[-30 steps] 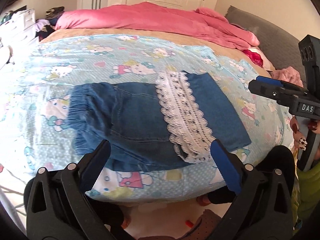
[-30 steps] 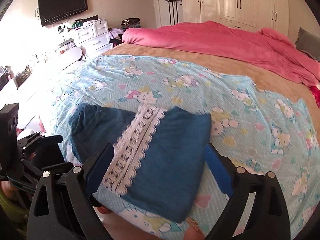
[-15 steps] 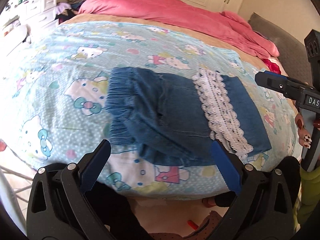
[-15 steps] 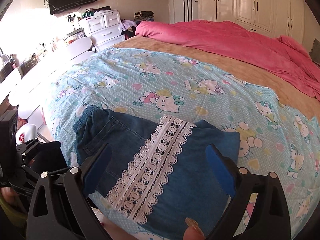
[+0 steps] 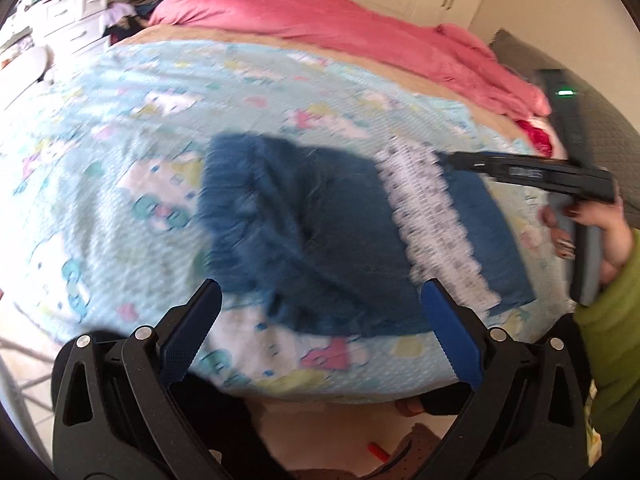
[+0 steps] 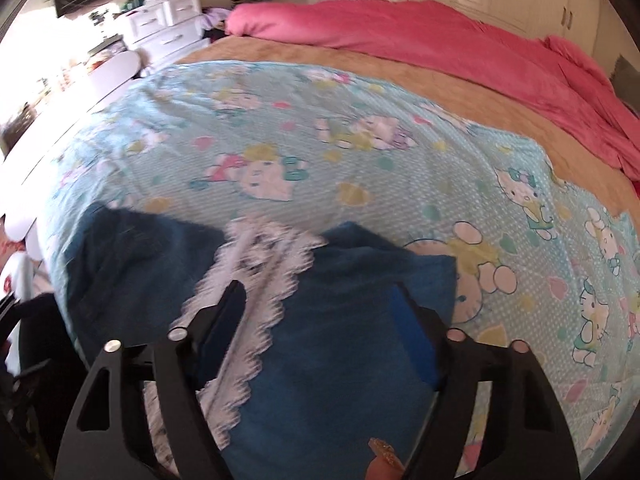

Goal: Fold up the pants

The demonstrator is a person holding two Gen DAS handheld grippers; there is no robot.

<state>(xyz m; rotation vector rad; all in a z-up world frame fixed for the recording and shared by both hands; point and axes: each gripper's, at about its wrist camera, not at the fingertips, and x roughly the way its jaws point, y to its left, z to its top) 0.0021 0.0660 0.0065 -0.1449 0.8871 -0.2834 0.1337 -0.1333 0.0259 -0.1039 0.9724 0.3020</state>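
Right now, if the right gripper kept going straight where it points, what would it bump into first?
Most likely the folded blue denim pants, beside their white lace trim. The right gripper is closing above that cloth, though depth is hard to judge.

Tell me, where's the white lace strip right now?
In the right wrist view the white lace strip runs across the blue pants, low and left of centre, on the cartoon-cat sheet.

**Bright daylight, smeared frames**

Daylight floods in from the left, blowing out the upper-left corner of the right wrist view to white glare. Both pictures are motion-blurred: the pants (image 5: 320, 232) and the bedsheet (image 5: 120, 152) print smear in streaks, perhaps worst in the left wrist view. Fisheye distortion bulges the bed and darkens the corners. Shadows are soft.
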